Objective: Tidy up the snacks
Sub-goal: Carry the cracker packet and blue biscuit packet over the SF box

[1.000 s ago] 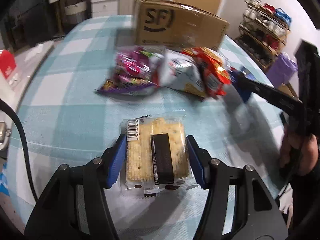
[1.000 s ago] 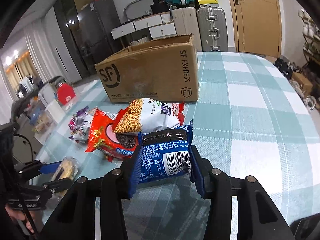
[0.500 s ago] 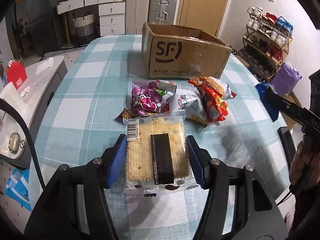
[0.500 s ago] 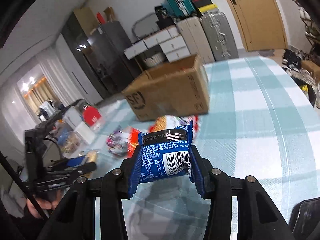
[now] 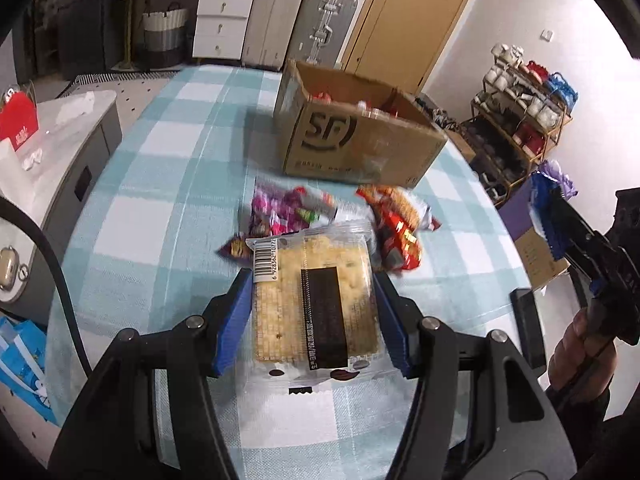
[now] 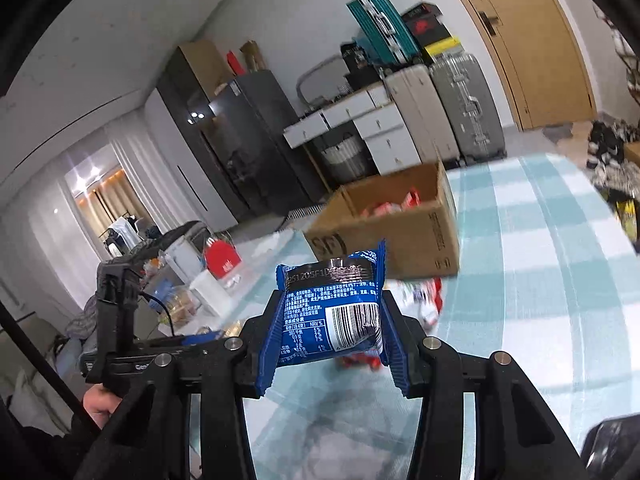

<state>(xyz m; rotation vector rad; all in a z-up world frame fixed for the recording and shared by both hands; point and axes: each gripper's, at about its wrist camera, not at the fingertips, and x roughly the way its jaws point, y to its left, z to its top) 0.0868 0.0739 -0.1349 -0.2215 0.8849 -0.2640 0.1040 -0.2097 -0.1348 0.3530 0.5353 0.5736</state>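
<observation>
The left gripper [image 5: 314, 316] is clamped on a clear cracker pack [image 5: 316, 300], the blue pads pressed against its two long sides. The right gripper [image 6: 326, 328] is closed narrowly on a small blue cookie packet [image 6: 332, 316], its barcode face turned to the camera.

Compared with a second ago, both packs have been raised off the checked tablecloth [image 5: 160, 184], and the grips are unchanged. In the left wrist view the cardboard box [image 5: 356, 140] was seen side-on earlier; now its open top is looked into, and red wrappers can be made out inside. In the right wrist view the camera has been tilted up, so that the box [image 6: 400, 236] sits at about 12 o'clock just beyond the blue packet, with more of the room shown above it.

From the left gripper outward, the loose snacks are found: a purple bag [image 5: 280, 216] at 12 o'clock and a red bag [image 5: 396, 220] at 1 o'clock, both lying on the cloth between the cracker pack and the box. The other gripper, with its blue packet, is seen at 3 o'clock.

The lift is judged complete; carrying both packs over the box rim appears to be the step in hand, with the loose bags left to collect.
</observation>
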